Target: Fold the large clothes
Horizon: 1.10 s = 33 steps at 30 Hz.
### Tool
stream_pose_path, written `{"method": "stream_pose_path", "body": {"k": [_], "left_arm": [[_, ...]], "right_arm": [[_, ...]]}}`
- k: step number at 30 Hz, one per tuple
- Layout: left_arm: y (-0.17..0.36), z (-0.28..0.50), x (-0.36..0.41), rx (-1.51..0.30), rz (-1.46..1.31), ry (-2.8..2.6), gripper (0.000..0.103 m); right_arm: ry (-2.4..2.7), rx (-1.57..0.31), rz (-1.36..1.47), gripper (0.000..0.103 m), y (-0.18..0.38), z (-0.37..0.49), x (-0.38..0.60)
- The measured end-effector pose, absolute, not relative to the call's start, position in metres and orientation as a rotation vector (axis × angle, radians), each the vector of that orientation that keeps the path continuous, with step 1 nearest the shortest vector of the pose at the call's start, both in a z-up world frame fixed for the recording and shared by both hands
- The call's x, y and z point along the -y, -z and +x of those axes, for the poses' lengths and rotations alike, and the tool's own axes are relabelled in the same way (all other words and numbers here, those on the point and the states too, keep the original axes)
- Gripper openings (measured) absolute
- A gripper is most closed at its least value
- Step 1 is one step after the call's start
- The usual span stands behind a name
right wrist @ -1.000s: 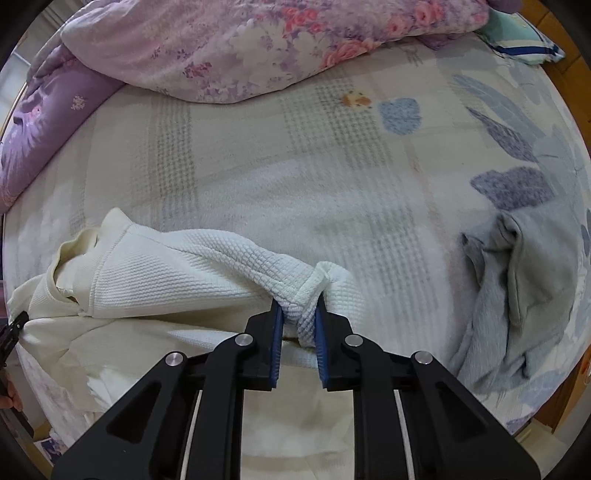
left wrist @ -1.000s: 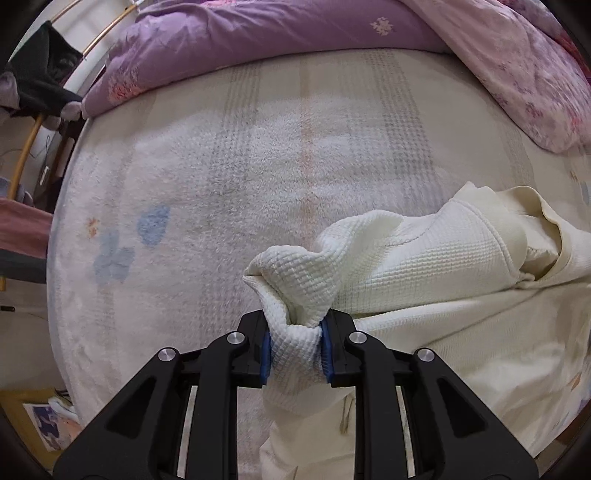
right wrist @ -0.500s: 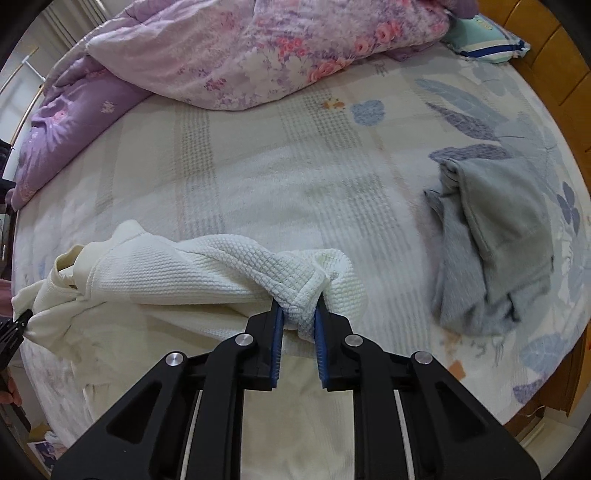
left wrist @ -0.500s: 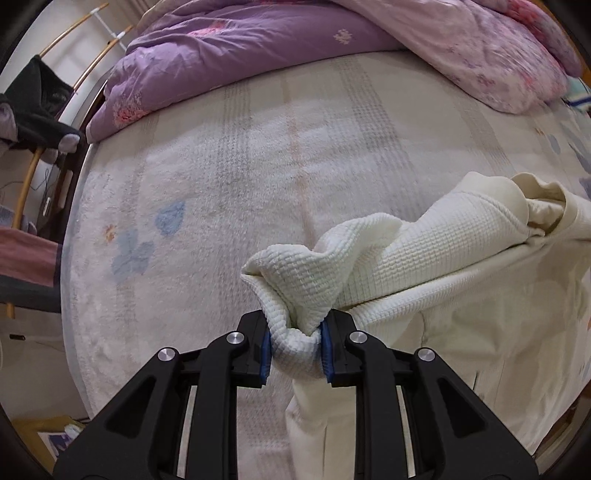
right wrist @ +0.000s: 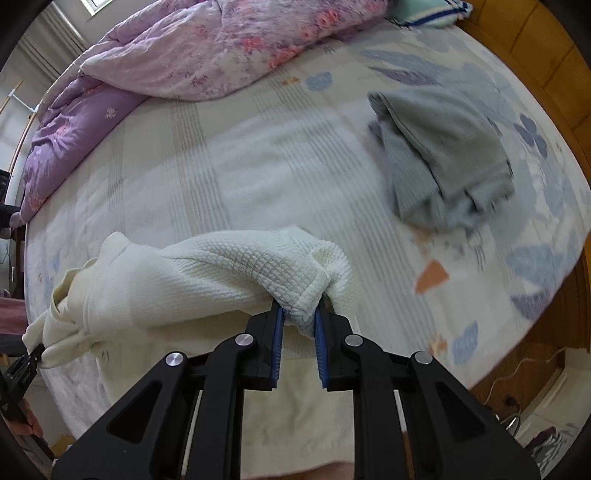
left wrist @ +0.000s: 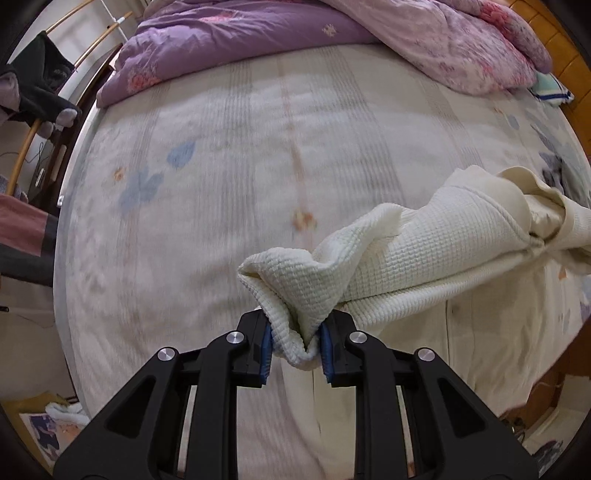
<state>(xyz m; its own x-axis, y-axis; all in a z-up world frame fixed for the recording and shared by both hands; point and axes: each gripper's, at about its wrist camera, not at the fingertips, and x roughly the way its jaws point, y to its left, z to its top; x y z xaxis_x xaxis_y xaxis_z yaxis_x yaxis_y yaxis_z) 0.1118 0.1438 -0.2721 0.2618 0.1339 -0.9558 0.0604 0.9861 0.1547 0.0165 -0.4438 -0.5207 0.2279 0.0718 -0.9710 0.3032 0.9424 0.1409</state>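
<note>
A cream waffle-knit garment (left wrist: 424, 254) hangs above the bed, stretched between both grippers. My left gripper (left wrist: 295, 343) is shut on one bunched corner of it, blue pads pressing the cloth. In the right wrist view the same cream garment (right wrist: 207, 280) runs off to the left, and my right gripper (right wrist: 299, 321) is shut on its other bunched corner. The rest of the garment drops below the jaws and hides the bed's near edge. The left gripper's tip (right wrist: 29, 363) shows at the far left of the right wrist view, holding the cloth.
A folded grey garment (right wrist: 443, 155) lies on the bed to the right. A purple and pink floral duvet (left wrist: 229, 33) is heaped along the far side. The patterned bedsheet (left wrist: 229, 177) spreads beneath. A wooden bed frame (right wrist: 532, 55) borders the right; clothes hang on a rack (left wrist: 33, 85) at left.
Both grippers have risen and pulled back with the cream garment still held, so more of the bed shows below. The grey garment now appears farther up in the right wrist view.
</note>
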Motion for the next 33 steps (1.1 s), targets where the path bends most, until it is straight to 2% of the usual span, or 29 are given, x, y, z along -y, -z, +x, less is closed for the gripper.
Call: {"method": "stream_pose_path", "body": {"k": [5,10,11,13,14,15,17,18,19,21,28,29,31,32,33], "left_arm": [[0.281,0.062,-0.144,-1.370,0.137,-0.045,0.020],[0.317,0.003,-0.137,-1.465,0.101,-0.086,0.020],[0.329,-0.010,-0.135,-1.488,0.108,-0.102,0.020],[0.352,-0.031,-0.131,-1.534,0.122,-0.131,0.025],[0.363,-0.041,-0.130,-1.562,0.129,-0.149,0.030],[0.371,-0.050,-0.128,-1.602,0.134,-0.175,0.043],[0.380,-0.063,-0.127,-1.688,0.111,-0.199,0.059],[0.379,-0.069,-0.127,-1.697,0.075,-0.191,0.059],[0.375,-0.076,-0.127,-1.699,0.015,-0.180,0.060],[0.365,-0.078,-0.129,-1.693,-0.048,-0.190,0.069],[0.335,-0.036,-0.129,-1.611,-0.367,-0.116,0.068],[0.334,-0.023,-0.128,-1.594,-0.408,-0.096,0.067],[0.334,0.002,-0.127,-1.575,-0.453,-0.079,0.054],[0.335,0.017,-0.126,-1.569,-0.463,-0.072,0.047],[0.336,0.030,-0.124,-1.560,-0.454,-0.066,0.046]], "right_arm": [[0.174,-1.408,0.329,0.014,0.540,-0.037,0.444],[0.172,-1.553,0.340,0.018,0.599,-0.103,0.433],[0.187,-1.593,0.332,0.027,0.613,-0.113,0.431],[0.223,-1.716,0.332,0.032,0.645,-0.138,0.429],[0.230,-1.755,0.347,0.043,0.654,-0.147,0.429],[0.243,-1.799,0.382,0.054,0.661,-0.160,0.431],[0.262,-1.803,0.462,0.065,0.657,-0.178,0.436],[0.263,-1.787,0.502,0.074,0.651,-0.185,0.439],[0.277,-1.773,0.529,0.078,0.643,-0.191,0.442],[0.294,-1.740,0.559,0.079,0.629,-0.192,0.447],[0.153,-1.612,0.593,0.079,0.582,-0.119,0.430],[0.129,-1.602,0.585,0.079,0.579,-0.105,0.425],[0.092,-1.599,0.571,0.078,0.577,-0.076,0.407],[0.069,-1.601,0.584,0.069,0.579,-0.066,0.401],[0.031,-1.608,0.609,0.061,0.582,-0.053,0.391]]}}
